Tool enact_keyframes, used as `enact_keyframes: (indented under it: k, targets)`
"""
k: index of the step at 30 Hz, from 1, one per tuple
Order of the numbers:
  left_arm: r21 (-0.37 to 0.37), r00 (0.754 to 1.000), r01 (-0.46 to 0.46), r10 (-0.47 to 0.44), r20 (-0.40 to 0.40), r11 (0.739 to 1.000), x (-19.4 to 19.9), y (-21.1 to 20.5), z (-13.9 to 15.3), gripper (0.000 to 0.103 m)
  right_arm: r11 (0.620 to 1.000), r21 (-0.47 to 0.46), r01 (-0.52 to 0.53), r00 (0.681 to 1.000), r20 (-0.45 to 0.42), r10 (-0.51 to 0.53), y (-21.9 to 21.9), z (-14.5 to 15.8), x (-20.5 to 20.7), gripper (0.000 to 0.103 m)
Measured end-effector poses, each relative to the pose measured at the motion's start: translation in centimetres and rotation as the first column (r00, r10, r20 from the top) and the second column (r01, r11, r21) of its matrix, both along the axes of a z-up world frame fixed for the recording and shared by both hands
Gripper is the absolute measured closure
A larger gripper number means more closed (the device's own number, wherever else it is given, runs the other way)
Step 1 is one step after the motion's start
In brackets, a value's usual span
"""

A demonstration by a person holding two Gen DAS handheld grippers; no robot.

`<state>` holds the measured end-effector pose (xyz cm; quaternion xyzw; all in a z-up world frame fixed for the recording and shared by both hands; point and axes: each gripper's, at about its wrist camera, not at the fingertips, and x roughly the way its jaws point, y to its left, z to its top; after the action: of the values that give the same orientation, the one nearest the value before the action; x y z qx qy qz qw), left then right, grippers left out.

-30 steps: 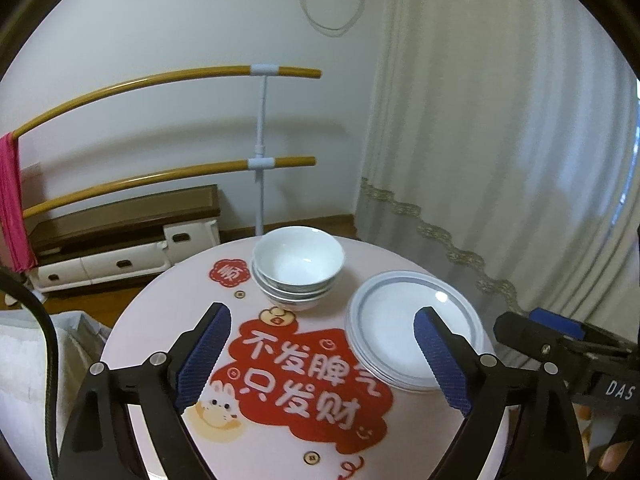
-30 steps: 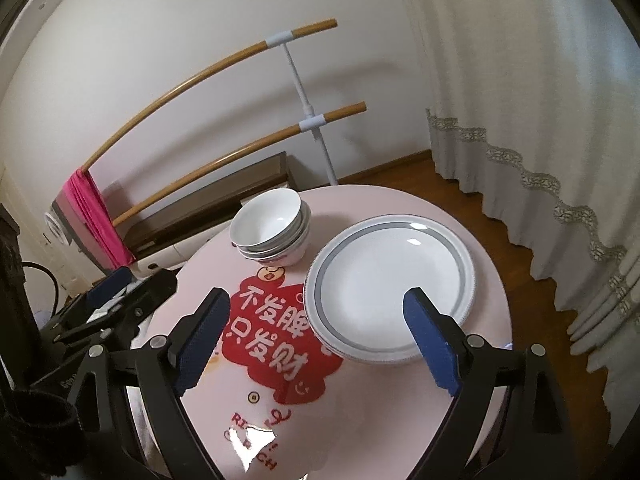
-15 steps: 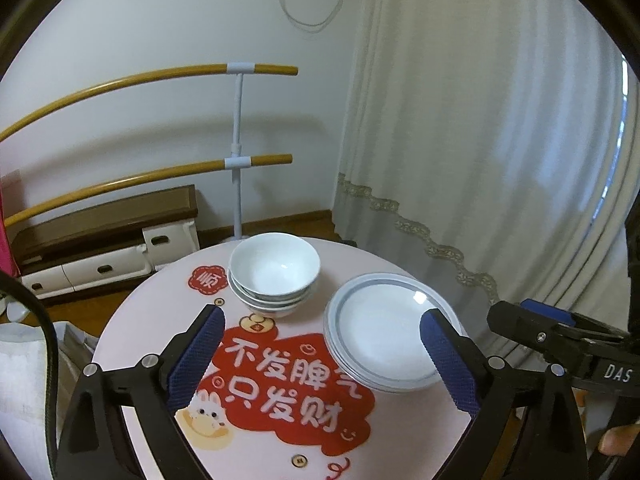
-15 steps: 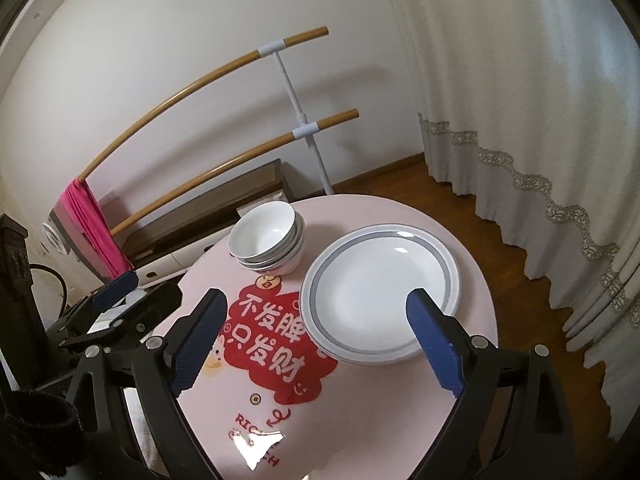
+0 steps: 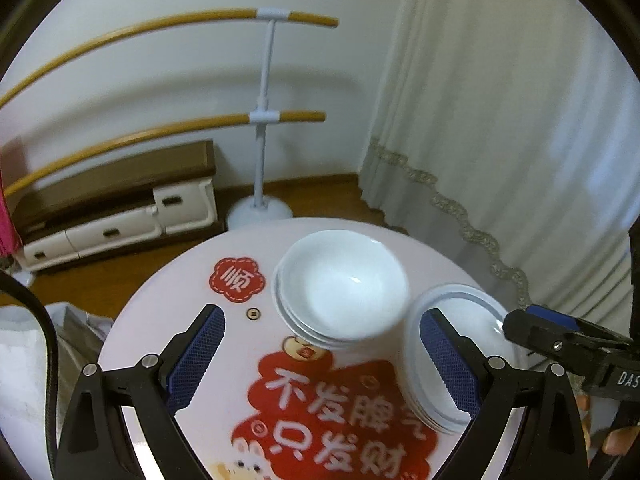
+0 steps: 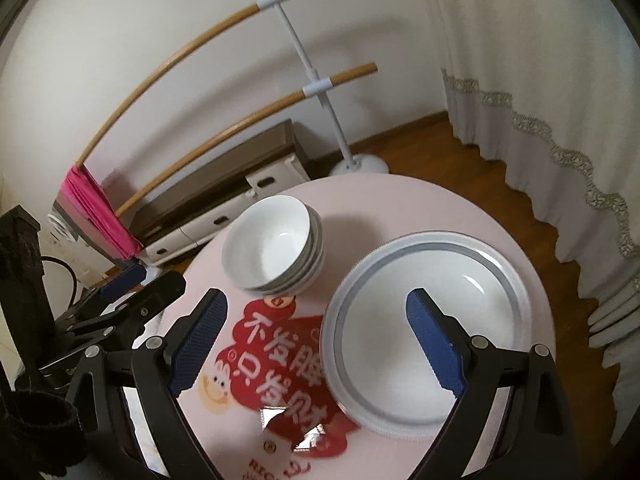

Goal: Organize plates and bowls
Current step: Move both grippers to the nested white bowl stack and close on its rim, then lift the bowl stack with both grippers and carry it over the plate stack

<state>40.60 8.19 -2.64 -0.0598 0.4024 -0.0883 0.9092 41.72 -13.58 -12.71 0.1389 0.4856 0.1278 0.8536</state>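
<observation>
Round worktop [image 6: 440, 208], bowls [image 5: 344, 292] stacked beside plates [image 6: 428, 320], left gripper [image 5: 324, 364] jaws wide apart and empty, right gripper [image 6: 316, 348] likewise.

Right gripper [image 6: 316, 344] hangs over the round pink table [image 6: 420, 204], jaws spread wide with nothing between them. A stack of white bowls [image 6: 276, 248] sits beside a stack of grey-rimmed plates [image 6: 424, 316], apart. The left gripper [image 6: 132, 292] pokes in at the table's left edge.
</observation>
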Motion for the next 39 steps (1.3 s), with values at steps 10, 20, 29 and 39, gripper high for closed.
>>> enact_keyframes:
  k: [10,20,29,39]
  targets:
    - [-0.036,0.991,-0.036,0.031,-0.133,0.999,8.1,1.4,-3.8,0.009,1.000,-0.014,-0.024,0.992,-0.125,0.022,2.4,-5.0,7.2,0.011]
    - [-0.060,0.981,-0.029,0.017,-0.193,0.998,11.5,1.8,-5.2,0.034,0.998,-0.023,-0.063,0.976,-0.209,0.057,4.1,-8.6,9.6,0.033]
    - [-0.085,0.975,-0.032,0.012,-0.223,0.996,13.8,2.2,-6.5,0.060,0.996,-0.003,-0.085,0.967,-0.243,0.081,5.0,-9.2,10.3,0.057]
    - [-0.092,0.976,-0.032,0.011,-0.215,0.995,13.5,2.0,-7.4,0.079,0.994,0.027,-0.110,0.956,-0.269,0.114,5.6,-10.3,10.8,0.069]
